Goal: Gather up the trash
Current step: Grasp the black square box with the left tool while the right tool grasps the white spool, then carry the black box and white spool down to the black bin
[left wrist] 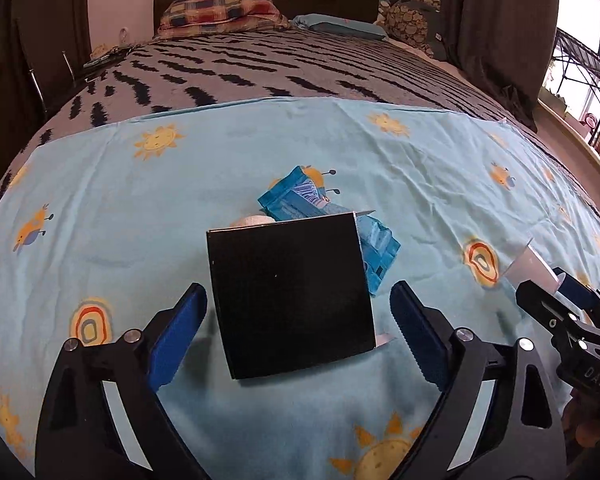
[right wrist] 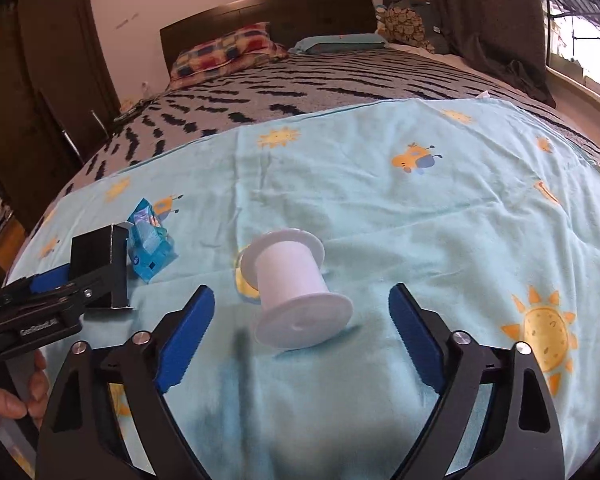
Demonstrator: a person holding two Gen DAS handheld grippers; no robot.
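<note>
Nothing collected yet, by look of it. Left tool (left wrist: 298,310) wide, straddling black box (left wrist: 290,300) on bed sheet (left wrist: 140,208), pads apart from its sides. Blue wrapper (left wrist: 296,200) at 12 o'clock behind box, touching it. Right tool (right wrist: 302,320) wide, white spool (right wrist: 290,288) between its fingers, not pinched. No bin visible. Left: grip, carry all three.

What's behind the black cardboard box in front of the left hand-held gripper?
Behind the black cardboard box lies a crumpled blue plastic wrapper, partly covered by it. A rounded white object peeks over the box's top edge; the rest is hidden.
</note>
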